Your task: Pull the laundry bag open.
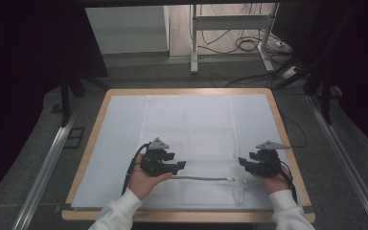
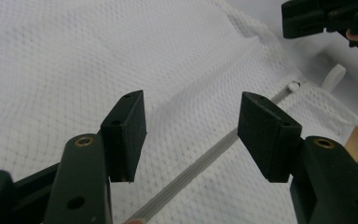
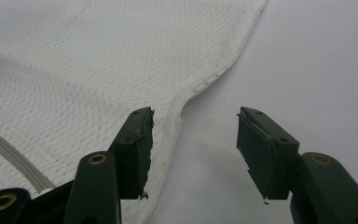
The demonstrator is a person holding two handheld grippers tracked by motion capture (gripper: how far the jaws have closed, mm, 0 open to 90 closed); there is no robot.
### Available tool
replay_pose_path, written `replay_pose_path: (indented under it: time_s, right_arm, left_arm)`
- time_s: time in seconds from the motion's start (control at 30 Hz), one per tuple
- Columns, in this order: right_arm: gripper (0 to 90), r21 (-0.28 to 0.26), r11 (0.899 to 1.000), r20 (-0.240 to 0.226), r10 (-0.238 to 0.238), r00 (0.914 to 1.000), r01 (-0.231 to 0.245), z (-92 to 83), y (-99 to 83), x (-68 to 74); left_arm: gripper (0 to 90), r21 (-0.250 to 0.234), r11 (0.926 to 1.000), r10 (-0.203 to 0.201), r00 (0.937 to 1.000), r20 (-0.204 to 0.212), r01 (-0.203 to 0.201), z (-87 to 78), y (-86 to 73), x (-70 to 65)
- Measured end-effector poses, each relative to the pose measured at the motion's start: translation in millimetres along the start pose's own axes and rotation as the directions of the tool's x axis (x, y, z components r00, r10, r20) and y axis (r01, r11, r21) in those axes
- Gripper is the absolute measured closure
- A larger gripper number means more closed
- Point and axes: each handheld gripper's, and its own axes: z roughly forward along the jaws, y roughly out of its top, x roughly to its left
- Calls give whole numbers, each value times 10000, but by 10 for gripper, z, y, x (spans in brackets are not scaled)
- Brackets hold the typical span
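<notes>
From above, a white mesh laundry bag (image 1: 191,139) lies flat on the pale table (image 1: 93,139), zipper (image 1: 199,178) running along its near edge. The left gripper (image 1: 181,166) hovers over the zipper's left part, the right gripper (image 1: 242,161) at the bag's right edge — both with jaws apart, holding nothing.

The left gripper view shows the zipper (image 2: 200,164) passing between the open jaws, the slider (image 2: 292,87) far along.

The right gripper view shows the bag's hem (image 3: 200,86) just inside the left jaw — a closing pinch might catch one mesh layer only, or slip off the edge.
</notes>
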Motion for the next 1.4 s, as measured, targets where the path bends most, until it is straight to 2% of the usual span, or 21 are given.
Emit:
replay_pose_path:
  time_s: [0.43,1.1,1.4]
  right_arm:
    - [423,-11,10000,-65,-2,10000,2,-3,8,2]
    - [383,-70,9999,78,76,9999,-75,-23,6,-21]
    - [383,-116,9999,44,92,9999,-91,-33,6,-23]
  left_arm:
    - [404,317,9986,401,9982,441,-415,201,57,-245]
    - [400,679,9957,581,9957,728,-631,357,92,-391]
    - [396,725,9944,697,9923,1025,-774,442,185,-505]
